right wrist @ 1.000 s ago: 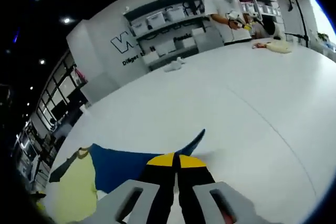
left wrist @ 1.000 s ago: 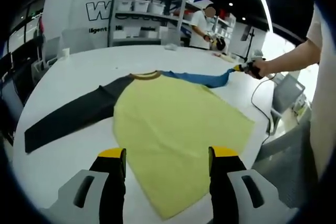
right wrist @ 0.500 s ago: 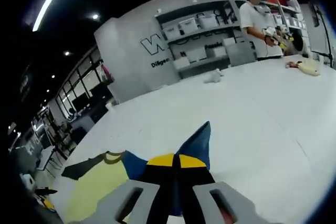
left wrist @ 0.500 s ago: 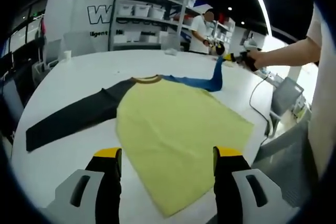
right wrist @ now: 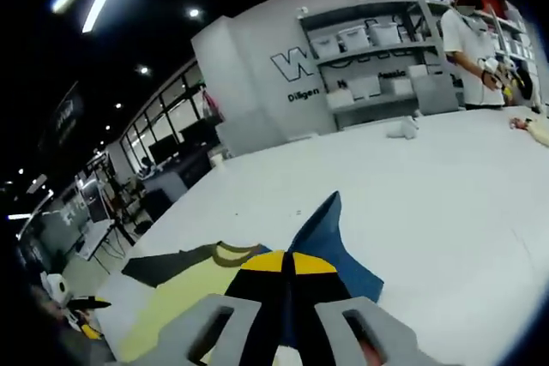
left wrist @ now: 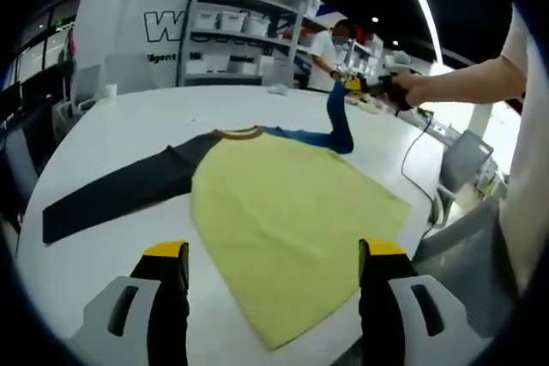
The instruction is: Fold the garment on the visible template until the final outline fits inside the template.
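A long-sleeved garment (left wrist: pixel 283 212) lies spread on a white table (left wrist: pixel 129 126), its yellow body nearest the left tool (left wrist: pixel 268 297) and running toward the table's near edge. Its dark grey sleeve (left wrist: pixel 120 190) stretches flat to the left, and a brown-trimmed neckline (left wrist: pixel 238 132) sits at the far end of the yellow panel. The left tool hovers over the near hem with its yellow-tipped jaws well apart, gripping nothing.

The blue sleeve (left wrist: pixel 336 122) rises off the table on the far right, lifted into the air by the right tool (left wrist: pixel 364 86), which a person's hand (left wrist: pixel 410 90) holds. In the right gripper view, the right tool (right wrist: pixel 286 265) has its jaws pressed together on the blue sleeve (right wrist: pixel 330 242), whose cuff stands up as a point just beyond the tips; the yellow body (right wrist: pixel 184 297) and the dark sleeve (right wrist: pixel 167 265) lie to the left below it.

Behind the table stand grey shelves (left wrist: pixel 232 32) with white bins, and another person (right wrist: pixel 476 49) in a white shirt stands at the far right.
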The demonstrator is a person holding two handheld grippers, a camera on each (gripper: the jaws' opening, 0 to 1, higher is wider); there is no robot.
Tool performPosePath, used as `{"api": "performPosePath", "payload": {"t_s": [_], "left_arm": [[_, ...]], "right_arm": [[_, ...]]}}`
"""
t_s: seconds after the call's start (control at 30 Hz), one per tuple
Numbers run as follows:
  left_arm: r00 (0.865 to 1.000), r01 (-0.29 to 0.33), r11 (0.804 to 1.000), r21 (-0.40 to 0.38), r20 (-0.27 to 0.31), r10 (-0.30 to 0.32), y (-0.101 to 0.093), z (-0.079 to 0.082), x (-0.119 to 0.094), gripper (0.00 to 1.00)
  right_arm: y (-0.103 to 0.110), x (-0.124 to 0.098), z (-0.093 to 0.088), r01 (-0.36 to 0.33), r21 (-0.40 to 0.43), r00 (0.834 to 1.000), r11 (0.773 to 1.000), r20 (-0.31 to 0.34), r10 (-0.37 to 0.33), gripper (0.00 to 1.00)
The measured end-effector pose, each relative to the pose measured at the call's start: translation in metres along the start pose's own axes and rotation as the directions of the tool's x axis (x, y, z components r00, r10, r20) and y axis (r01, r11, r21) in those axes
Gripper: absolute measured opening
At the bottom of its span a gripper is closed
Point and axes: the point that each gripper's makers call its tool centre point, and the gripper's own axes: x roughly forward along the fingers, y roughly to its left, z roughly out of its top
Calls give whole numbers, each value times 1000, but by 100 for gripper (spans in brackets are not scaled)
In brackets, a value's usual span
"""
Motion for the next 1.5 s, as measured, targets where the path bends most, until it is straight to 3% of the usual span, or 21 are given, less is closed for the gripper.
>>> {"api": "performPosePath", "payload": {"t_s": [0.37, 0.8, 1.17, 1.5], "left_arm": [[1000, 8, 1000, 3, 21, -8, 5, 2, -9, 79], [1000, 16, 1000, 2, 21, -16, 9, -2, -18, 80], [1000, 22, 1000, 12, 12, -22, 15, 1, -21, 80], [1000, 9, 1000, 13, -4, -9, 21, 0, -27, 80]], "right_arm": [[73, 38, -10, -105, -46, 994, 993, -47, 102, 0], [121, 76, -26, -157, -51, 985, 986, -81, 153, 0], [159, 112, -64, -212, -92, 967, 973, -161, 195, 0], [197, 137, -110, -273, -149, 935, 950, -272, 226, 0]]}}
